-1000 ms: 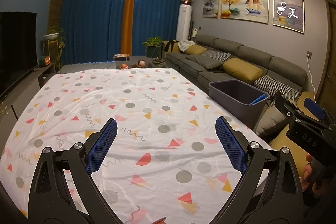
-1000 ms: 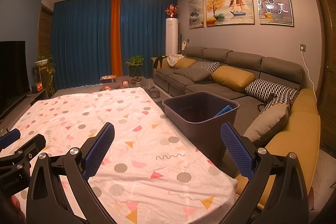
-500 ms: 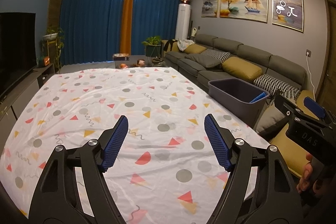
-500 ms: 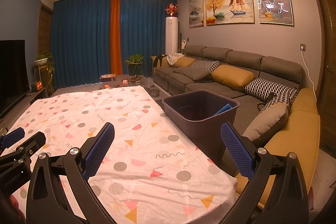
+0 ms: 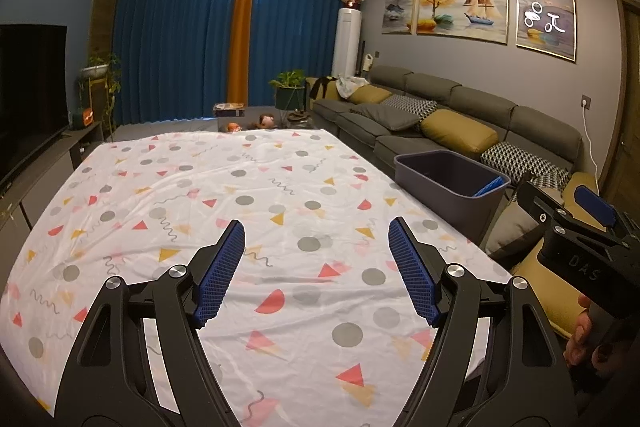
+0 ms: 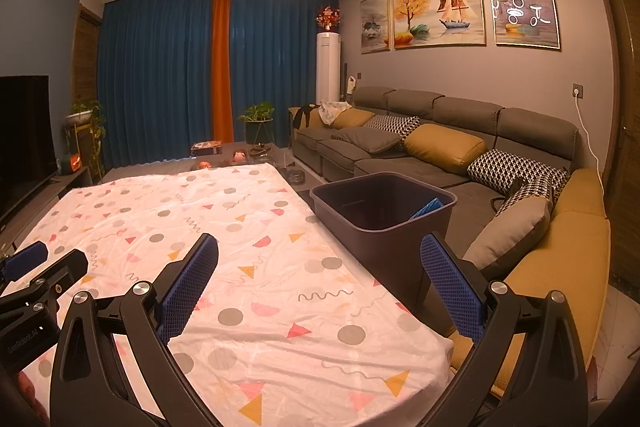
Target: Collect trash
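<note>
- The left gripper (image 5: 316, 271) has its jaws apart with nothing between them; they have just been closing partway on empty air. If it keeps narrowing with no target, it may be too tight to straddle a piece of trash and would push it along instead.
- The right gripper (image 6: 320, 291) stands wide apart and empty. It hangs just short of the bin (image 6: 384, 211), on the near side of it; a careless swing could knock the rim and shove or tip the bin off its spot.
- The bin sits just off the right edge of the patterned sheet (image 5: 240, 203), between the sheet and the sofa (image 6: 440, 135). A blue item (image 6: 428, 209) leans inside against its far wall, so part of the trash seems already collected.
- Left of the bin, the sheet shows no loose trash that I can make out; printed dots and triangles could be mistaken for scraps, and pinching at one would bunch the cloth and drag it.
- Beyond the bin, past the sheet's far edge, small objects (image 5: 250, 123) lie on the floor; whether they are trash cannot be told, and grabbing them risks binning something wanted.
</note>
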`<action>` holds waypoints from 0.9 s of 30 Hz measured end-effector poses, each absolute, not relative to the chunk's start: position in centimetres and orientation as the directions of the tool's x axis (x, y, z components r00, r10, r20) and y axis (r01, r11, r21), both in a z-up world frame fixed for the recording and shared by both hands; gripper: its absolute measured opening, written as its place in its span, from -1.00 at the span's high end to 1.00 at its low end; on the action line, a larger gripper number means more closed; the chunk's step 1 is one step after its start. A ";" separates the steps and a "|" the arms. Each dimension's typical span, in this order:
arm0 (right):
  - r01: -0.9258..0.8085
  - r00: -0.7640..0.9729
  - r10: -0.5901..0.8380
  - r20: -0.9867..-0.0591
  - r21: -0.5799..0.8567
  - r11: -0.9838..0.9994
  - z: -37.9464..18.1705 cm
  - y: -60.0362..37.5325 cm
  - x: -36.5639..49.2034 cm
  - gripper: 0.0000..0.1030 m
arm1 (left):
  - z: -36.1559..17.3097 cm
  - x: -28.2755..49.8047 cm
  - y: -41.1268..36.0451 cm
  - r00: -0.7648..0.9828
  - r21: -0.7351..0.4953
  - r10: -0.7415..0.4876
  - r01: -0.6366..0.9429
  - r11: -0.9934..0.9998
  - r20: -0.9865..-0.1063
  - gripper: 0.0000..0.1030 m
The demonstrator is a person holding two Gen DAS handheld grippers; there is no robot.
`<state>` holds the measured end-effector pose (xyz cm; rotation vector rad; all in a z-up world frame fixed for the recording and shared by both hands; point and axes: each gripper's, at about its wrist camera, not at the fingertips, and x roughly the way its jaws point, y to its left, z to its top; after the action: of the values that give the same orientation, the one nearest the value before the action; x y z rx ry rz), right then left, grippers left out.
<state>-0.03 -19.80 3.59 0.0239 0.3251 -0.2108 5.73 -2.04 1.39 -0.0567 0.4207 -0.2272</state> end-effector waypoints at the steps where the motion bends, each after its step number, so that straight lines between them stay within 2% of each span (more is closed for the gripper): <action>1: 0.210 0.926 -0.203 -0.319 -0.011 0.978 3.6 -19.8 0.0 -0.89 | 1.4 5.7 -2.1 0.887 -0.102 -0.232 0.208 0.973 -0.399 -0.42; 27: 0.204 0.927 -0.198 -0.318 -0.013 0.979 3.6 -19.7 0.1 -0.89 | 1.2 6.1 -2.1 0.889 -0.086 -0.199 0.179 0.980 -0.412 -0.43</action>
<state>0.12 -19.68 3.56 0.0207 0.3238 -0.2059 6.07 -2.14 1.20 -0.0459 0.4326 -0.1963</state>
